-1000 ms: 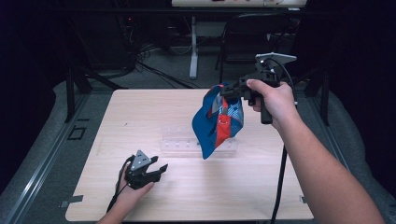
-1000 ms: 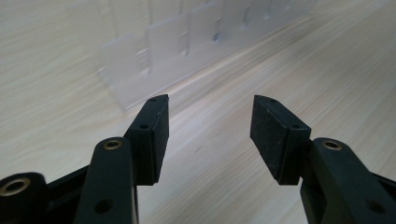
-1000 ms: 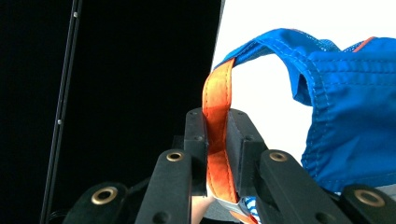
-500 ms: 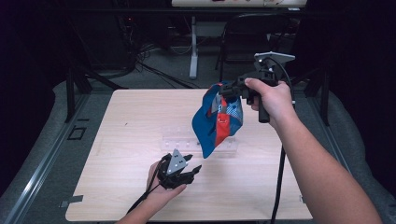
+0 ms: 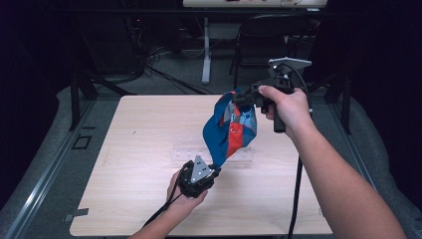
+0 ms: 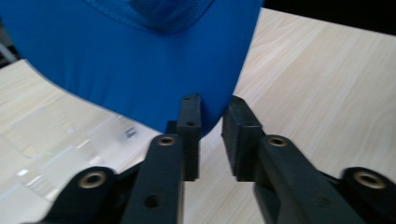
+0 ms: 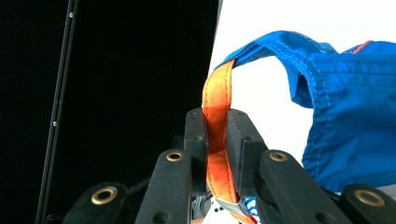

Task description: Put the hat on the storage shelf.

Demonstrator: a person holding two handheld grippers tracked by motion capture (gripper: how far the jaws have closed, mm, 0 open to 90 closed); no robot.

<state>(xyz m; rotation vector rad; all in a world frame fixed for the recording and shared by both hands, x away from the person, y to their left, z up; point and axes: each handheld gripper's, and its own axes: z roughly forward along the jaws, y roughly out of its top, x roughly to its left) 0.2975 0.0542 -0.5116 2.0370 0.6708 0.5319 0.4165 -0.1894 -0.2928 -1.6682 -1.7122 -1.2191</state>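
item: blue cap [image 5: 226,134] with orange-red panel and an orange strap [image 7: 215,140] at the back. it hangs in the air over the far right part of the wooden table [image 5: 134,149], brim pointing down toward the near edge, crown opening uppermost. judged purpose of the pose: strung between two holds so it can be turned or set down in a controlled way.

item: right gripper [image 5: 244,98], raised well above the table in the person's right hand. jaws clamped on the orange strap, which runs up between the two black pads in the right gripper view. this hold carries the cap's weight and lets the rest hang free.

item: left gripper [image 5: 211,172], low and near the table, just below the hanging brim [image 6: 154,70]. its jaws have just been closing, and the brim's lower tip sits between them. in the left gripper view one pad lies against the cloth while a narrow gap shows at the other, so the pinch reads as not yet made. judged purpose: to steady the loose lower end.

item: clear plastic tray [image 5: 186,154], lying flat on the table under and behind the cap, apart from it, untouched by either gripper.
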